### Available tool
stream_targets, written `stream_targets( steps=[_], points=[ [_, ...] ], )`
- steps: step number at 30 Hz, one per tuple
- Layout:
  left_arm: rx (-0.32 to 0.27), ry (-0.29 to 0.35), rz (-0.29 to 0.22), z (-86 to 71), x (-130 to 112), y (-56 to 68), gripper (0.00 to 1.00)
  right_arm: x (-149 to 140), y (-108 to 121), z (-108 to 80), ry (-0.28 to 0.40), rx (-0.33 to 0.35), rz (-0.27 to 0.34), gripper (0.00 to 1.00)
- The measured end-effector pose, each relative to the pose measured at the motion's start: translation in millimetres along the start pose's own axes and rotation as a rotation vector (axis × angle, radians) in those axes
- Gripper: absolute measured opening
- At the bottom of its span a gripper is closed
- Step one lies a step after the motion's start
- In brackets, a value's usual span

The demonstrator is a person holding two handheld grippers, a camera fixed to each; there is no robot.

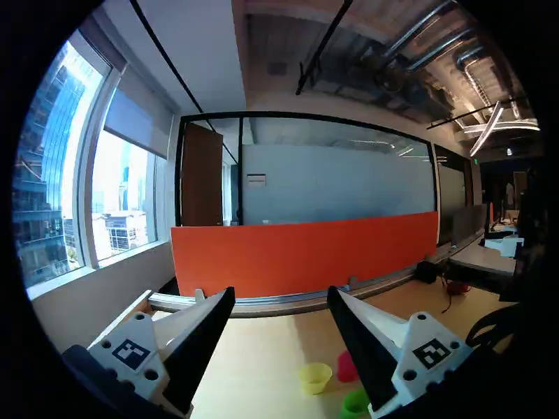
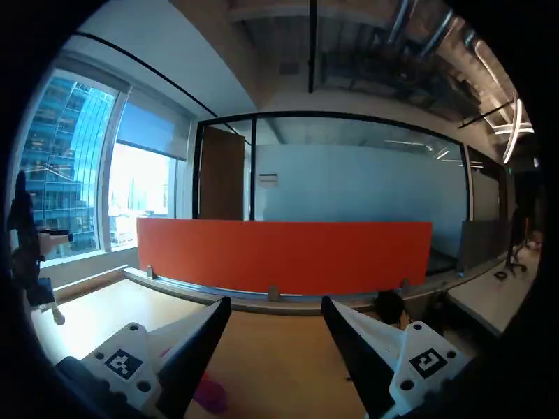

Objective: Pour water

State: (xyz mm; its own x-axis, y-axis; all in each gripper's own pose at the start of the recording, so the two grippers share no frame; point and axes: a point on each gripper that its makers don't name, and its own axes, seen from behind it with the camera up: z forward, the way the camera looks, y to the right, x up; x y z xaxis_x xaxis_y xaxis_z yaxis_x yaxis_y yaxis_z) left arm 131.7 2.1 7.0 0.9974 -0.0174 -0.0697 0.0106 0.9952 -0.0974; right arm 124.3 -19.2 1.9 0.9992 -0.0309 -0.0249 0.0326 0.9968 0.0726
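Left tongs (image 1: 279, 293), right tongs (image 2: 275, 302): both apart, empty.
Yellow cup (image 1: 314, 377) looks light, thin, tippy; you'd best pinch its wall gently.

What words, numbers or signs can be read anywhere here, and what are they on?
None can be read.
The small white sign on the glass wall: too small and blurred.
The square black-and-white tags on the left gripper: patterns, no letters.
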Motion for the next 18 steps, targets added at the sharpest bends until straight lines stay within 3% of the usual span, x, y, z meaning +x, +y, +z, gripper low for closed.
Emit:
stream_targets(
  steps=[10, 18],
  points=[
    [-0.059, -0.010, 0.005, 5.1, 7, 9.3, 0.98, 6, -10, -1.5, 0.009, 0.060, -0.015, 1.00],
    [-0.157, -0.006, -0.002, 7.5, 10, 29.6, 0.98, 10, -42, -9.8, 0.026, 0.230, -0.015, 1.00]
  ],
)
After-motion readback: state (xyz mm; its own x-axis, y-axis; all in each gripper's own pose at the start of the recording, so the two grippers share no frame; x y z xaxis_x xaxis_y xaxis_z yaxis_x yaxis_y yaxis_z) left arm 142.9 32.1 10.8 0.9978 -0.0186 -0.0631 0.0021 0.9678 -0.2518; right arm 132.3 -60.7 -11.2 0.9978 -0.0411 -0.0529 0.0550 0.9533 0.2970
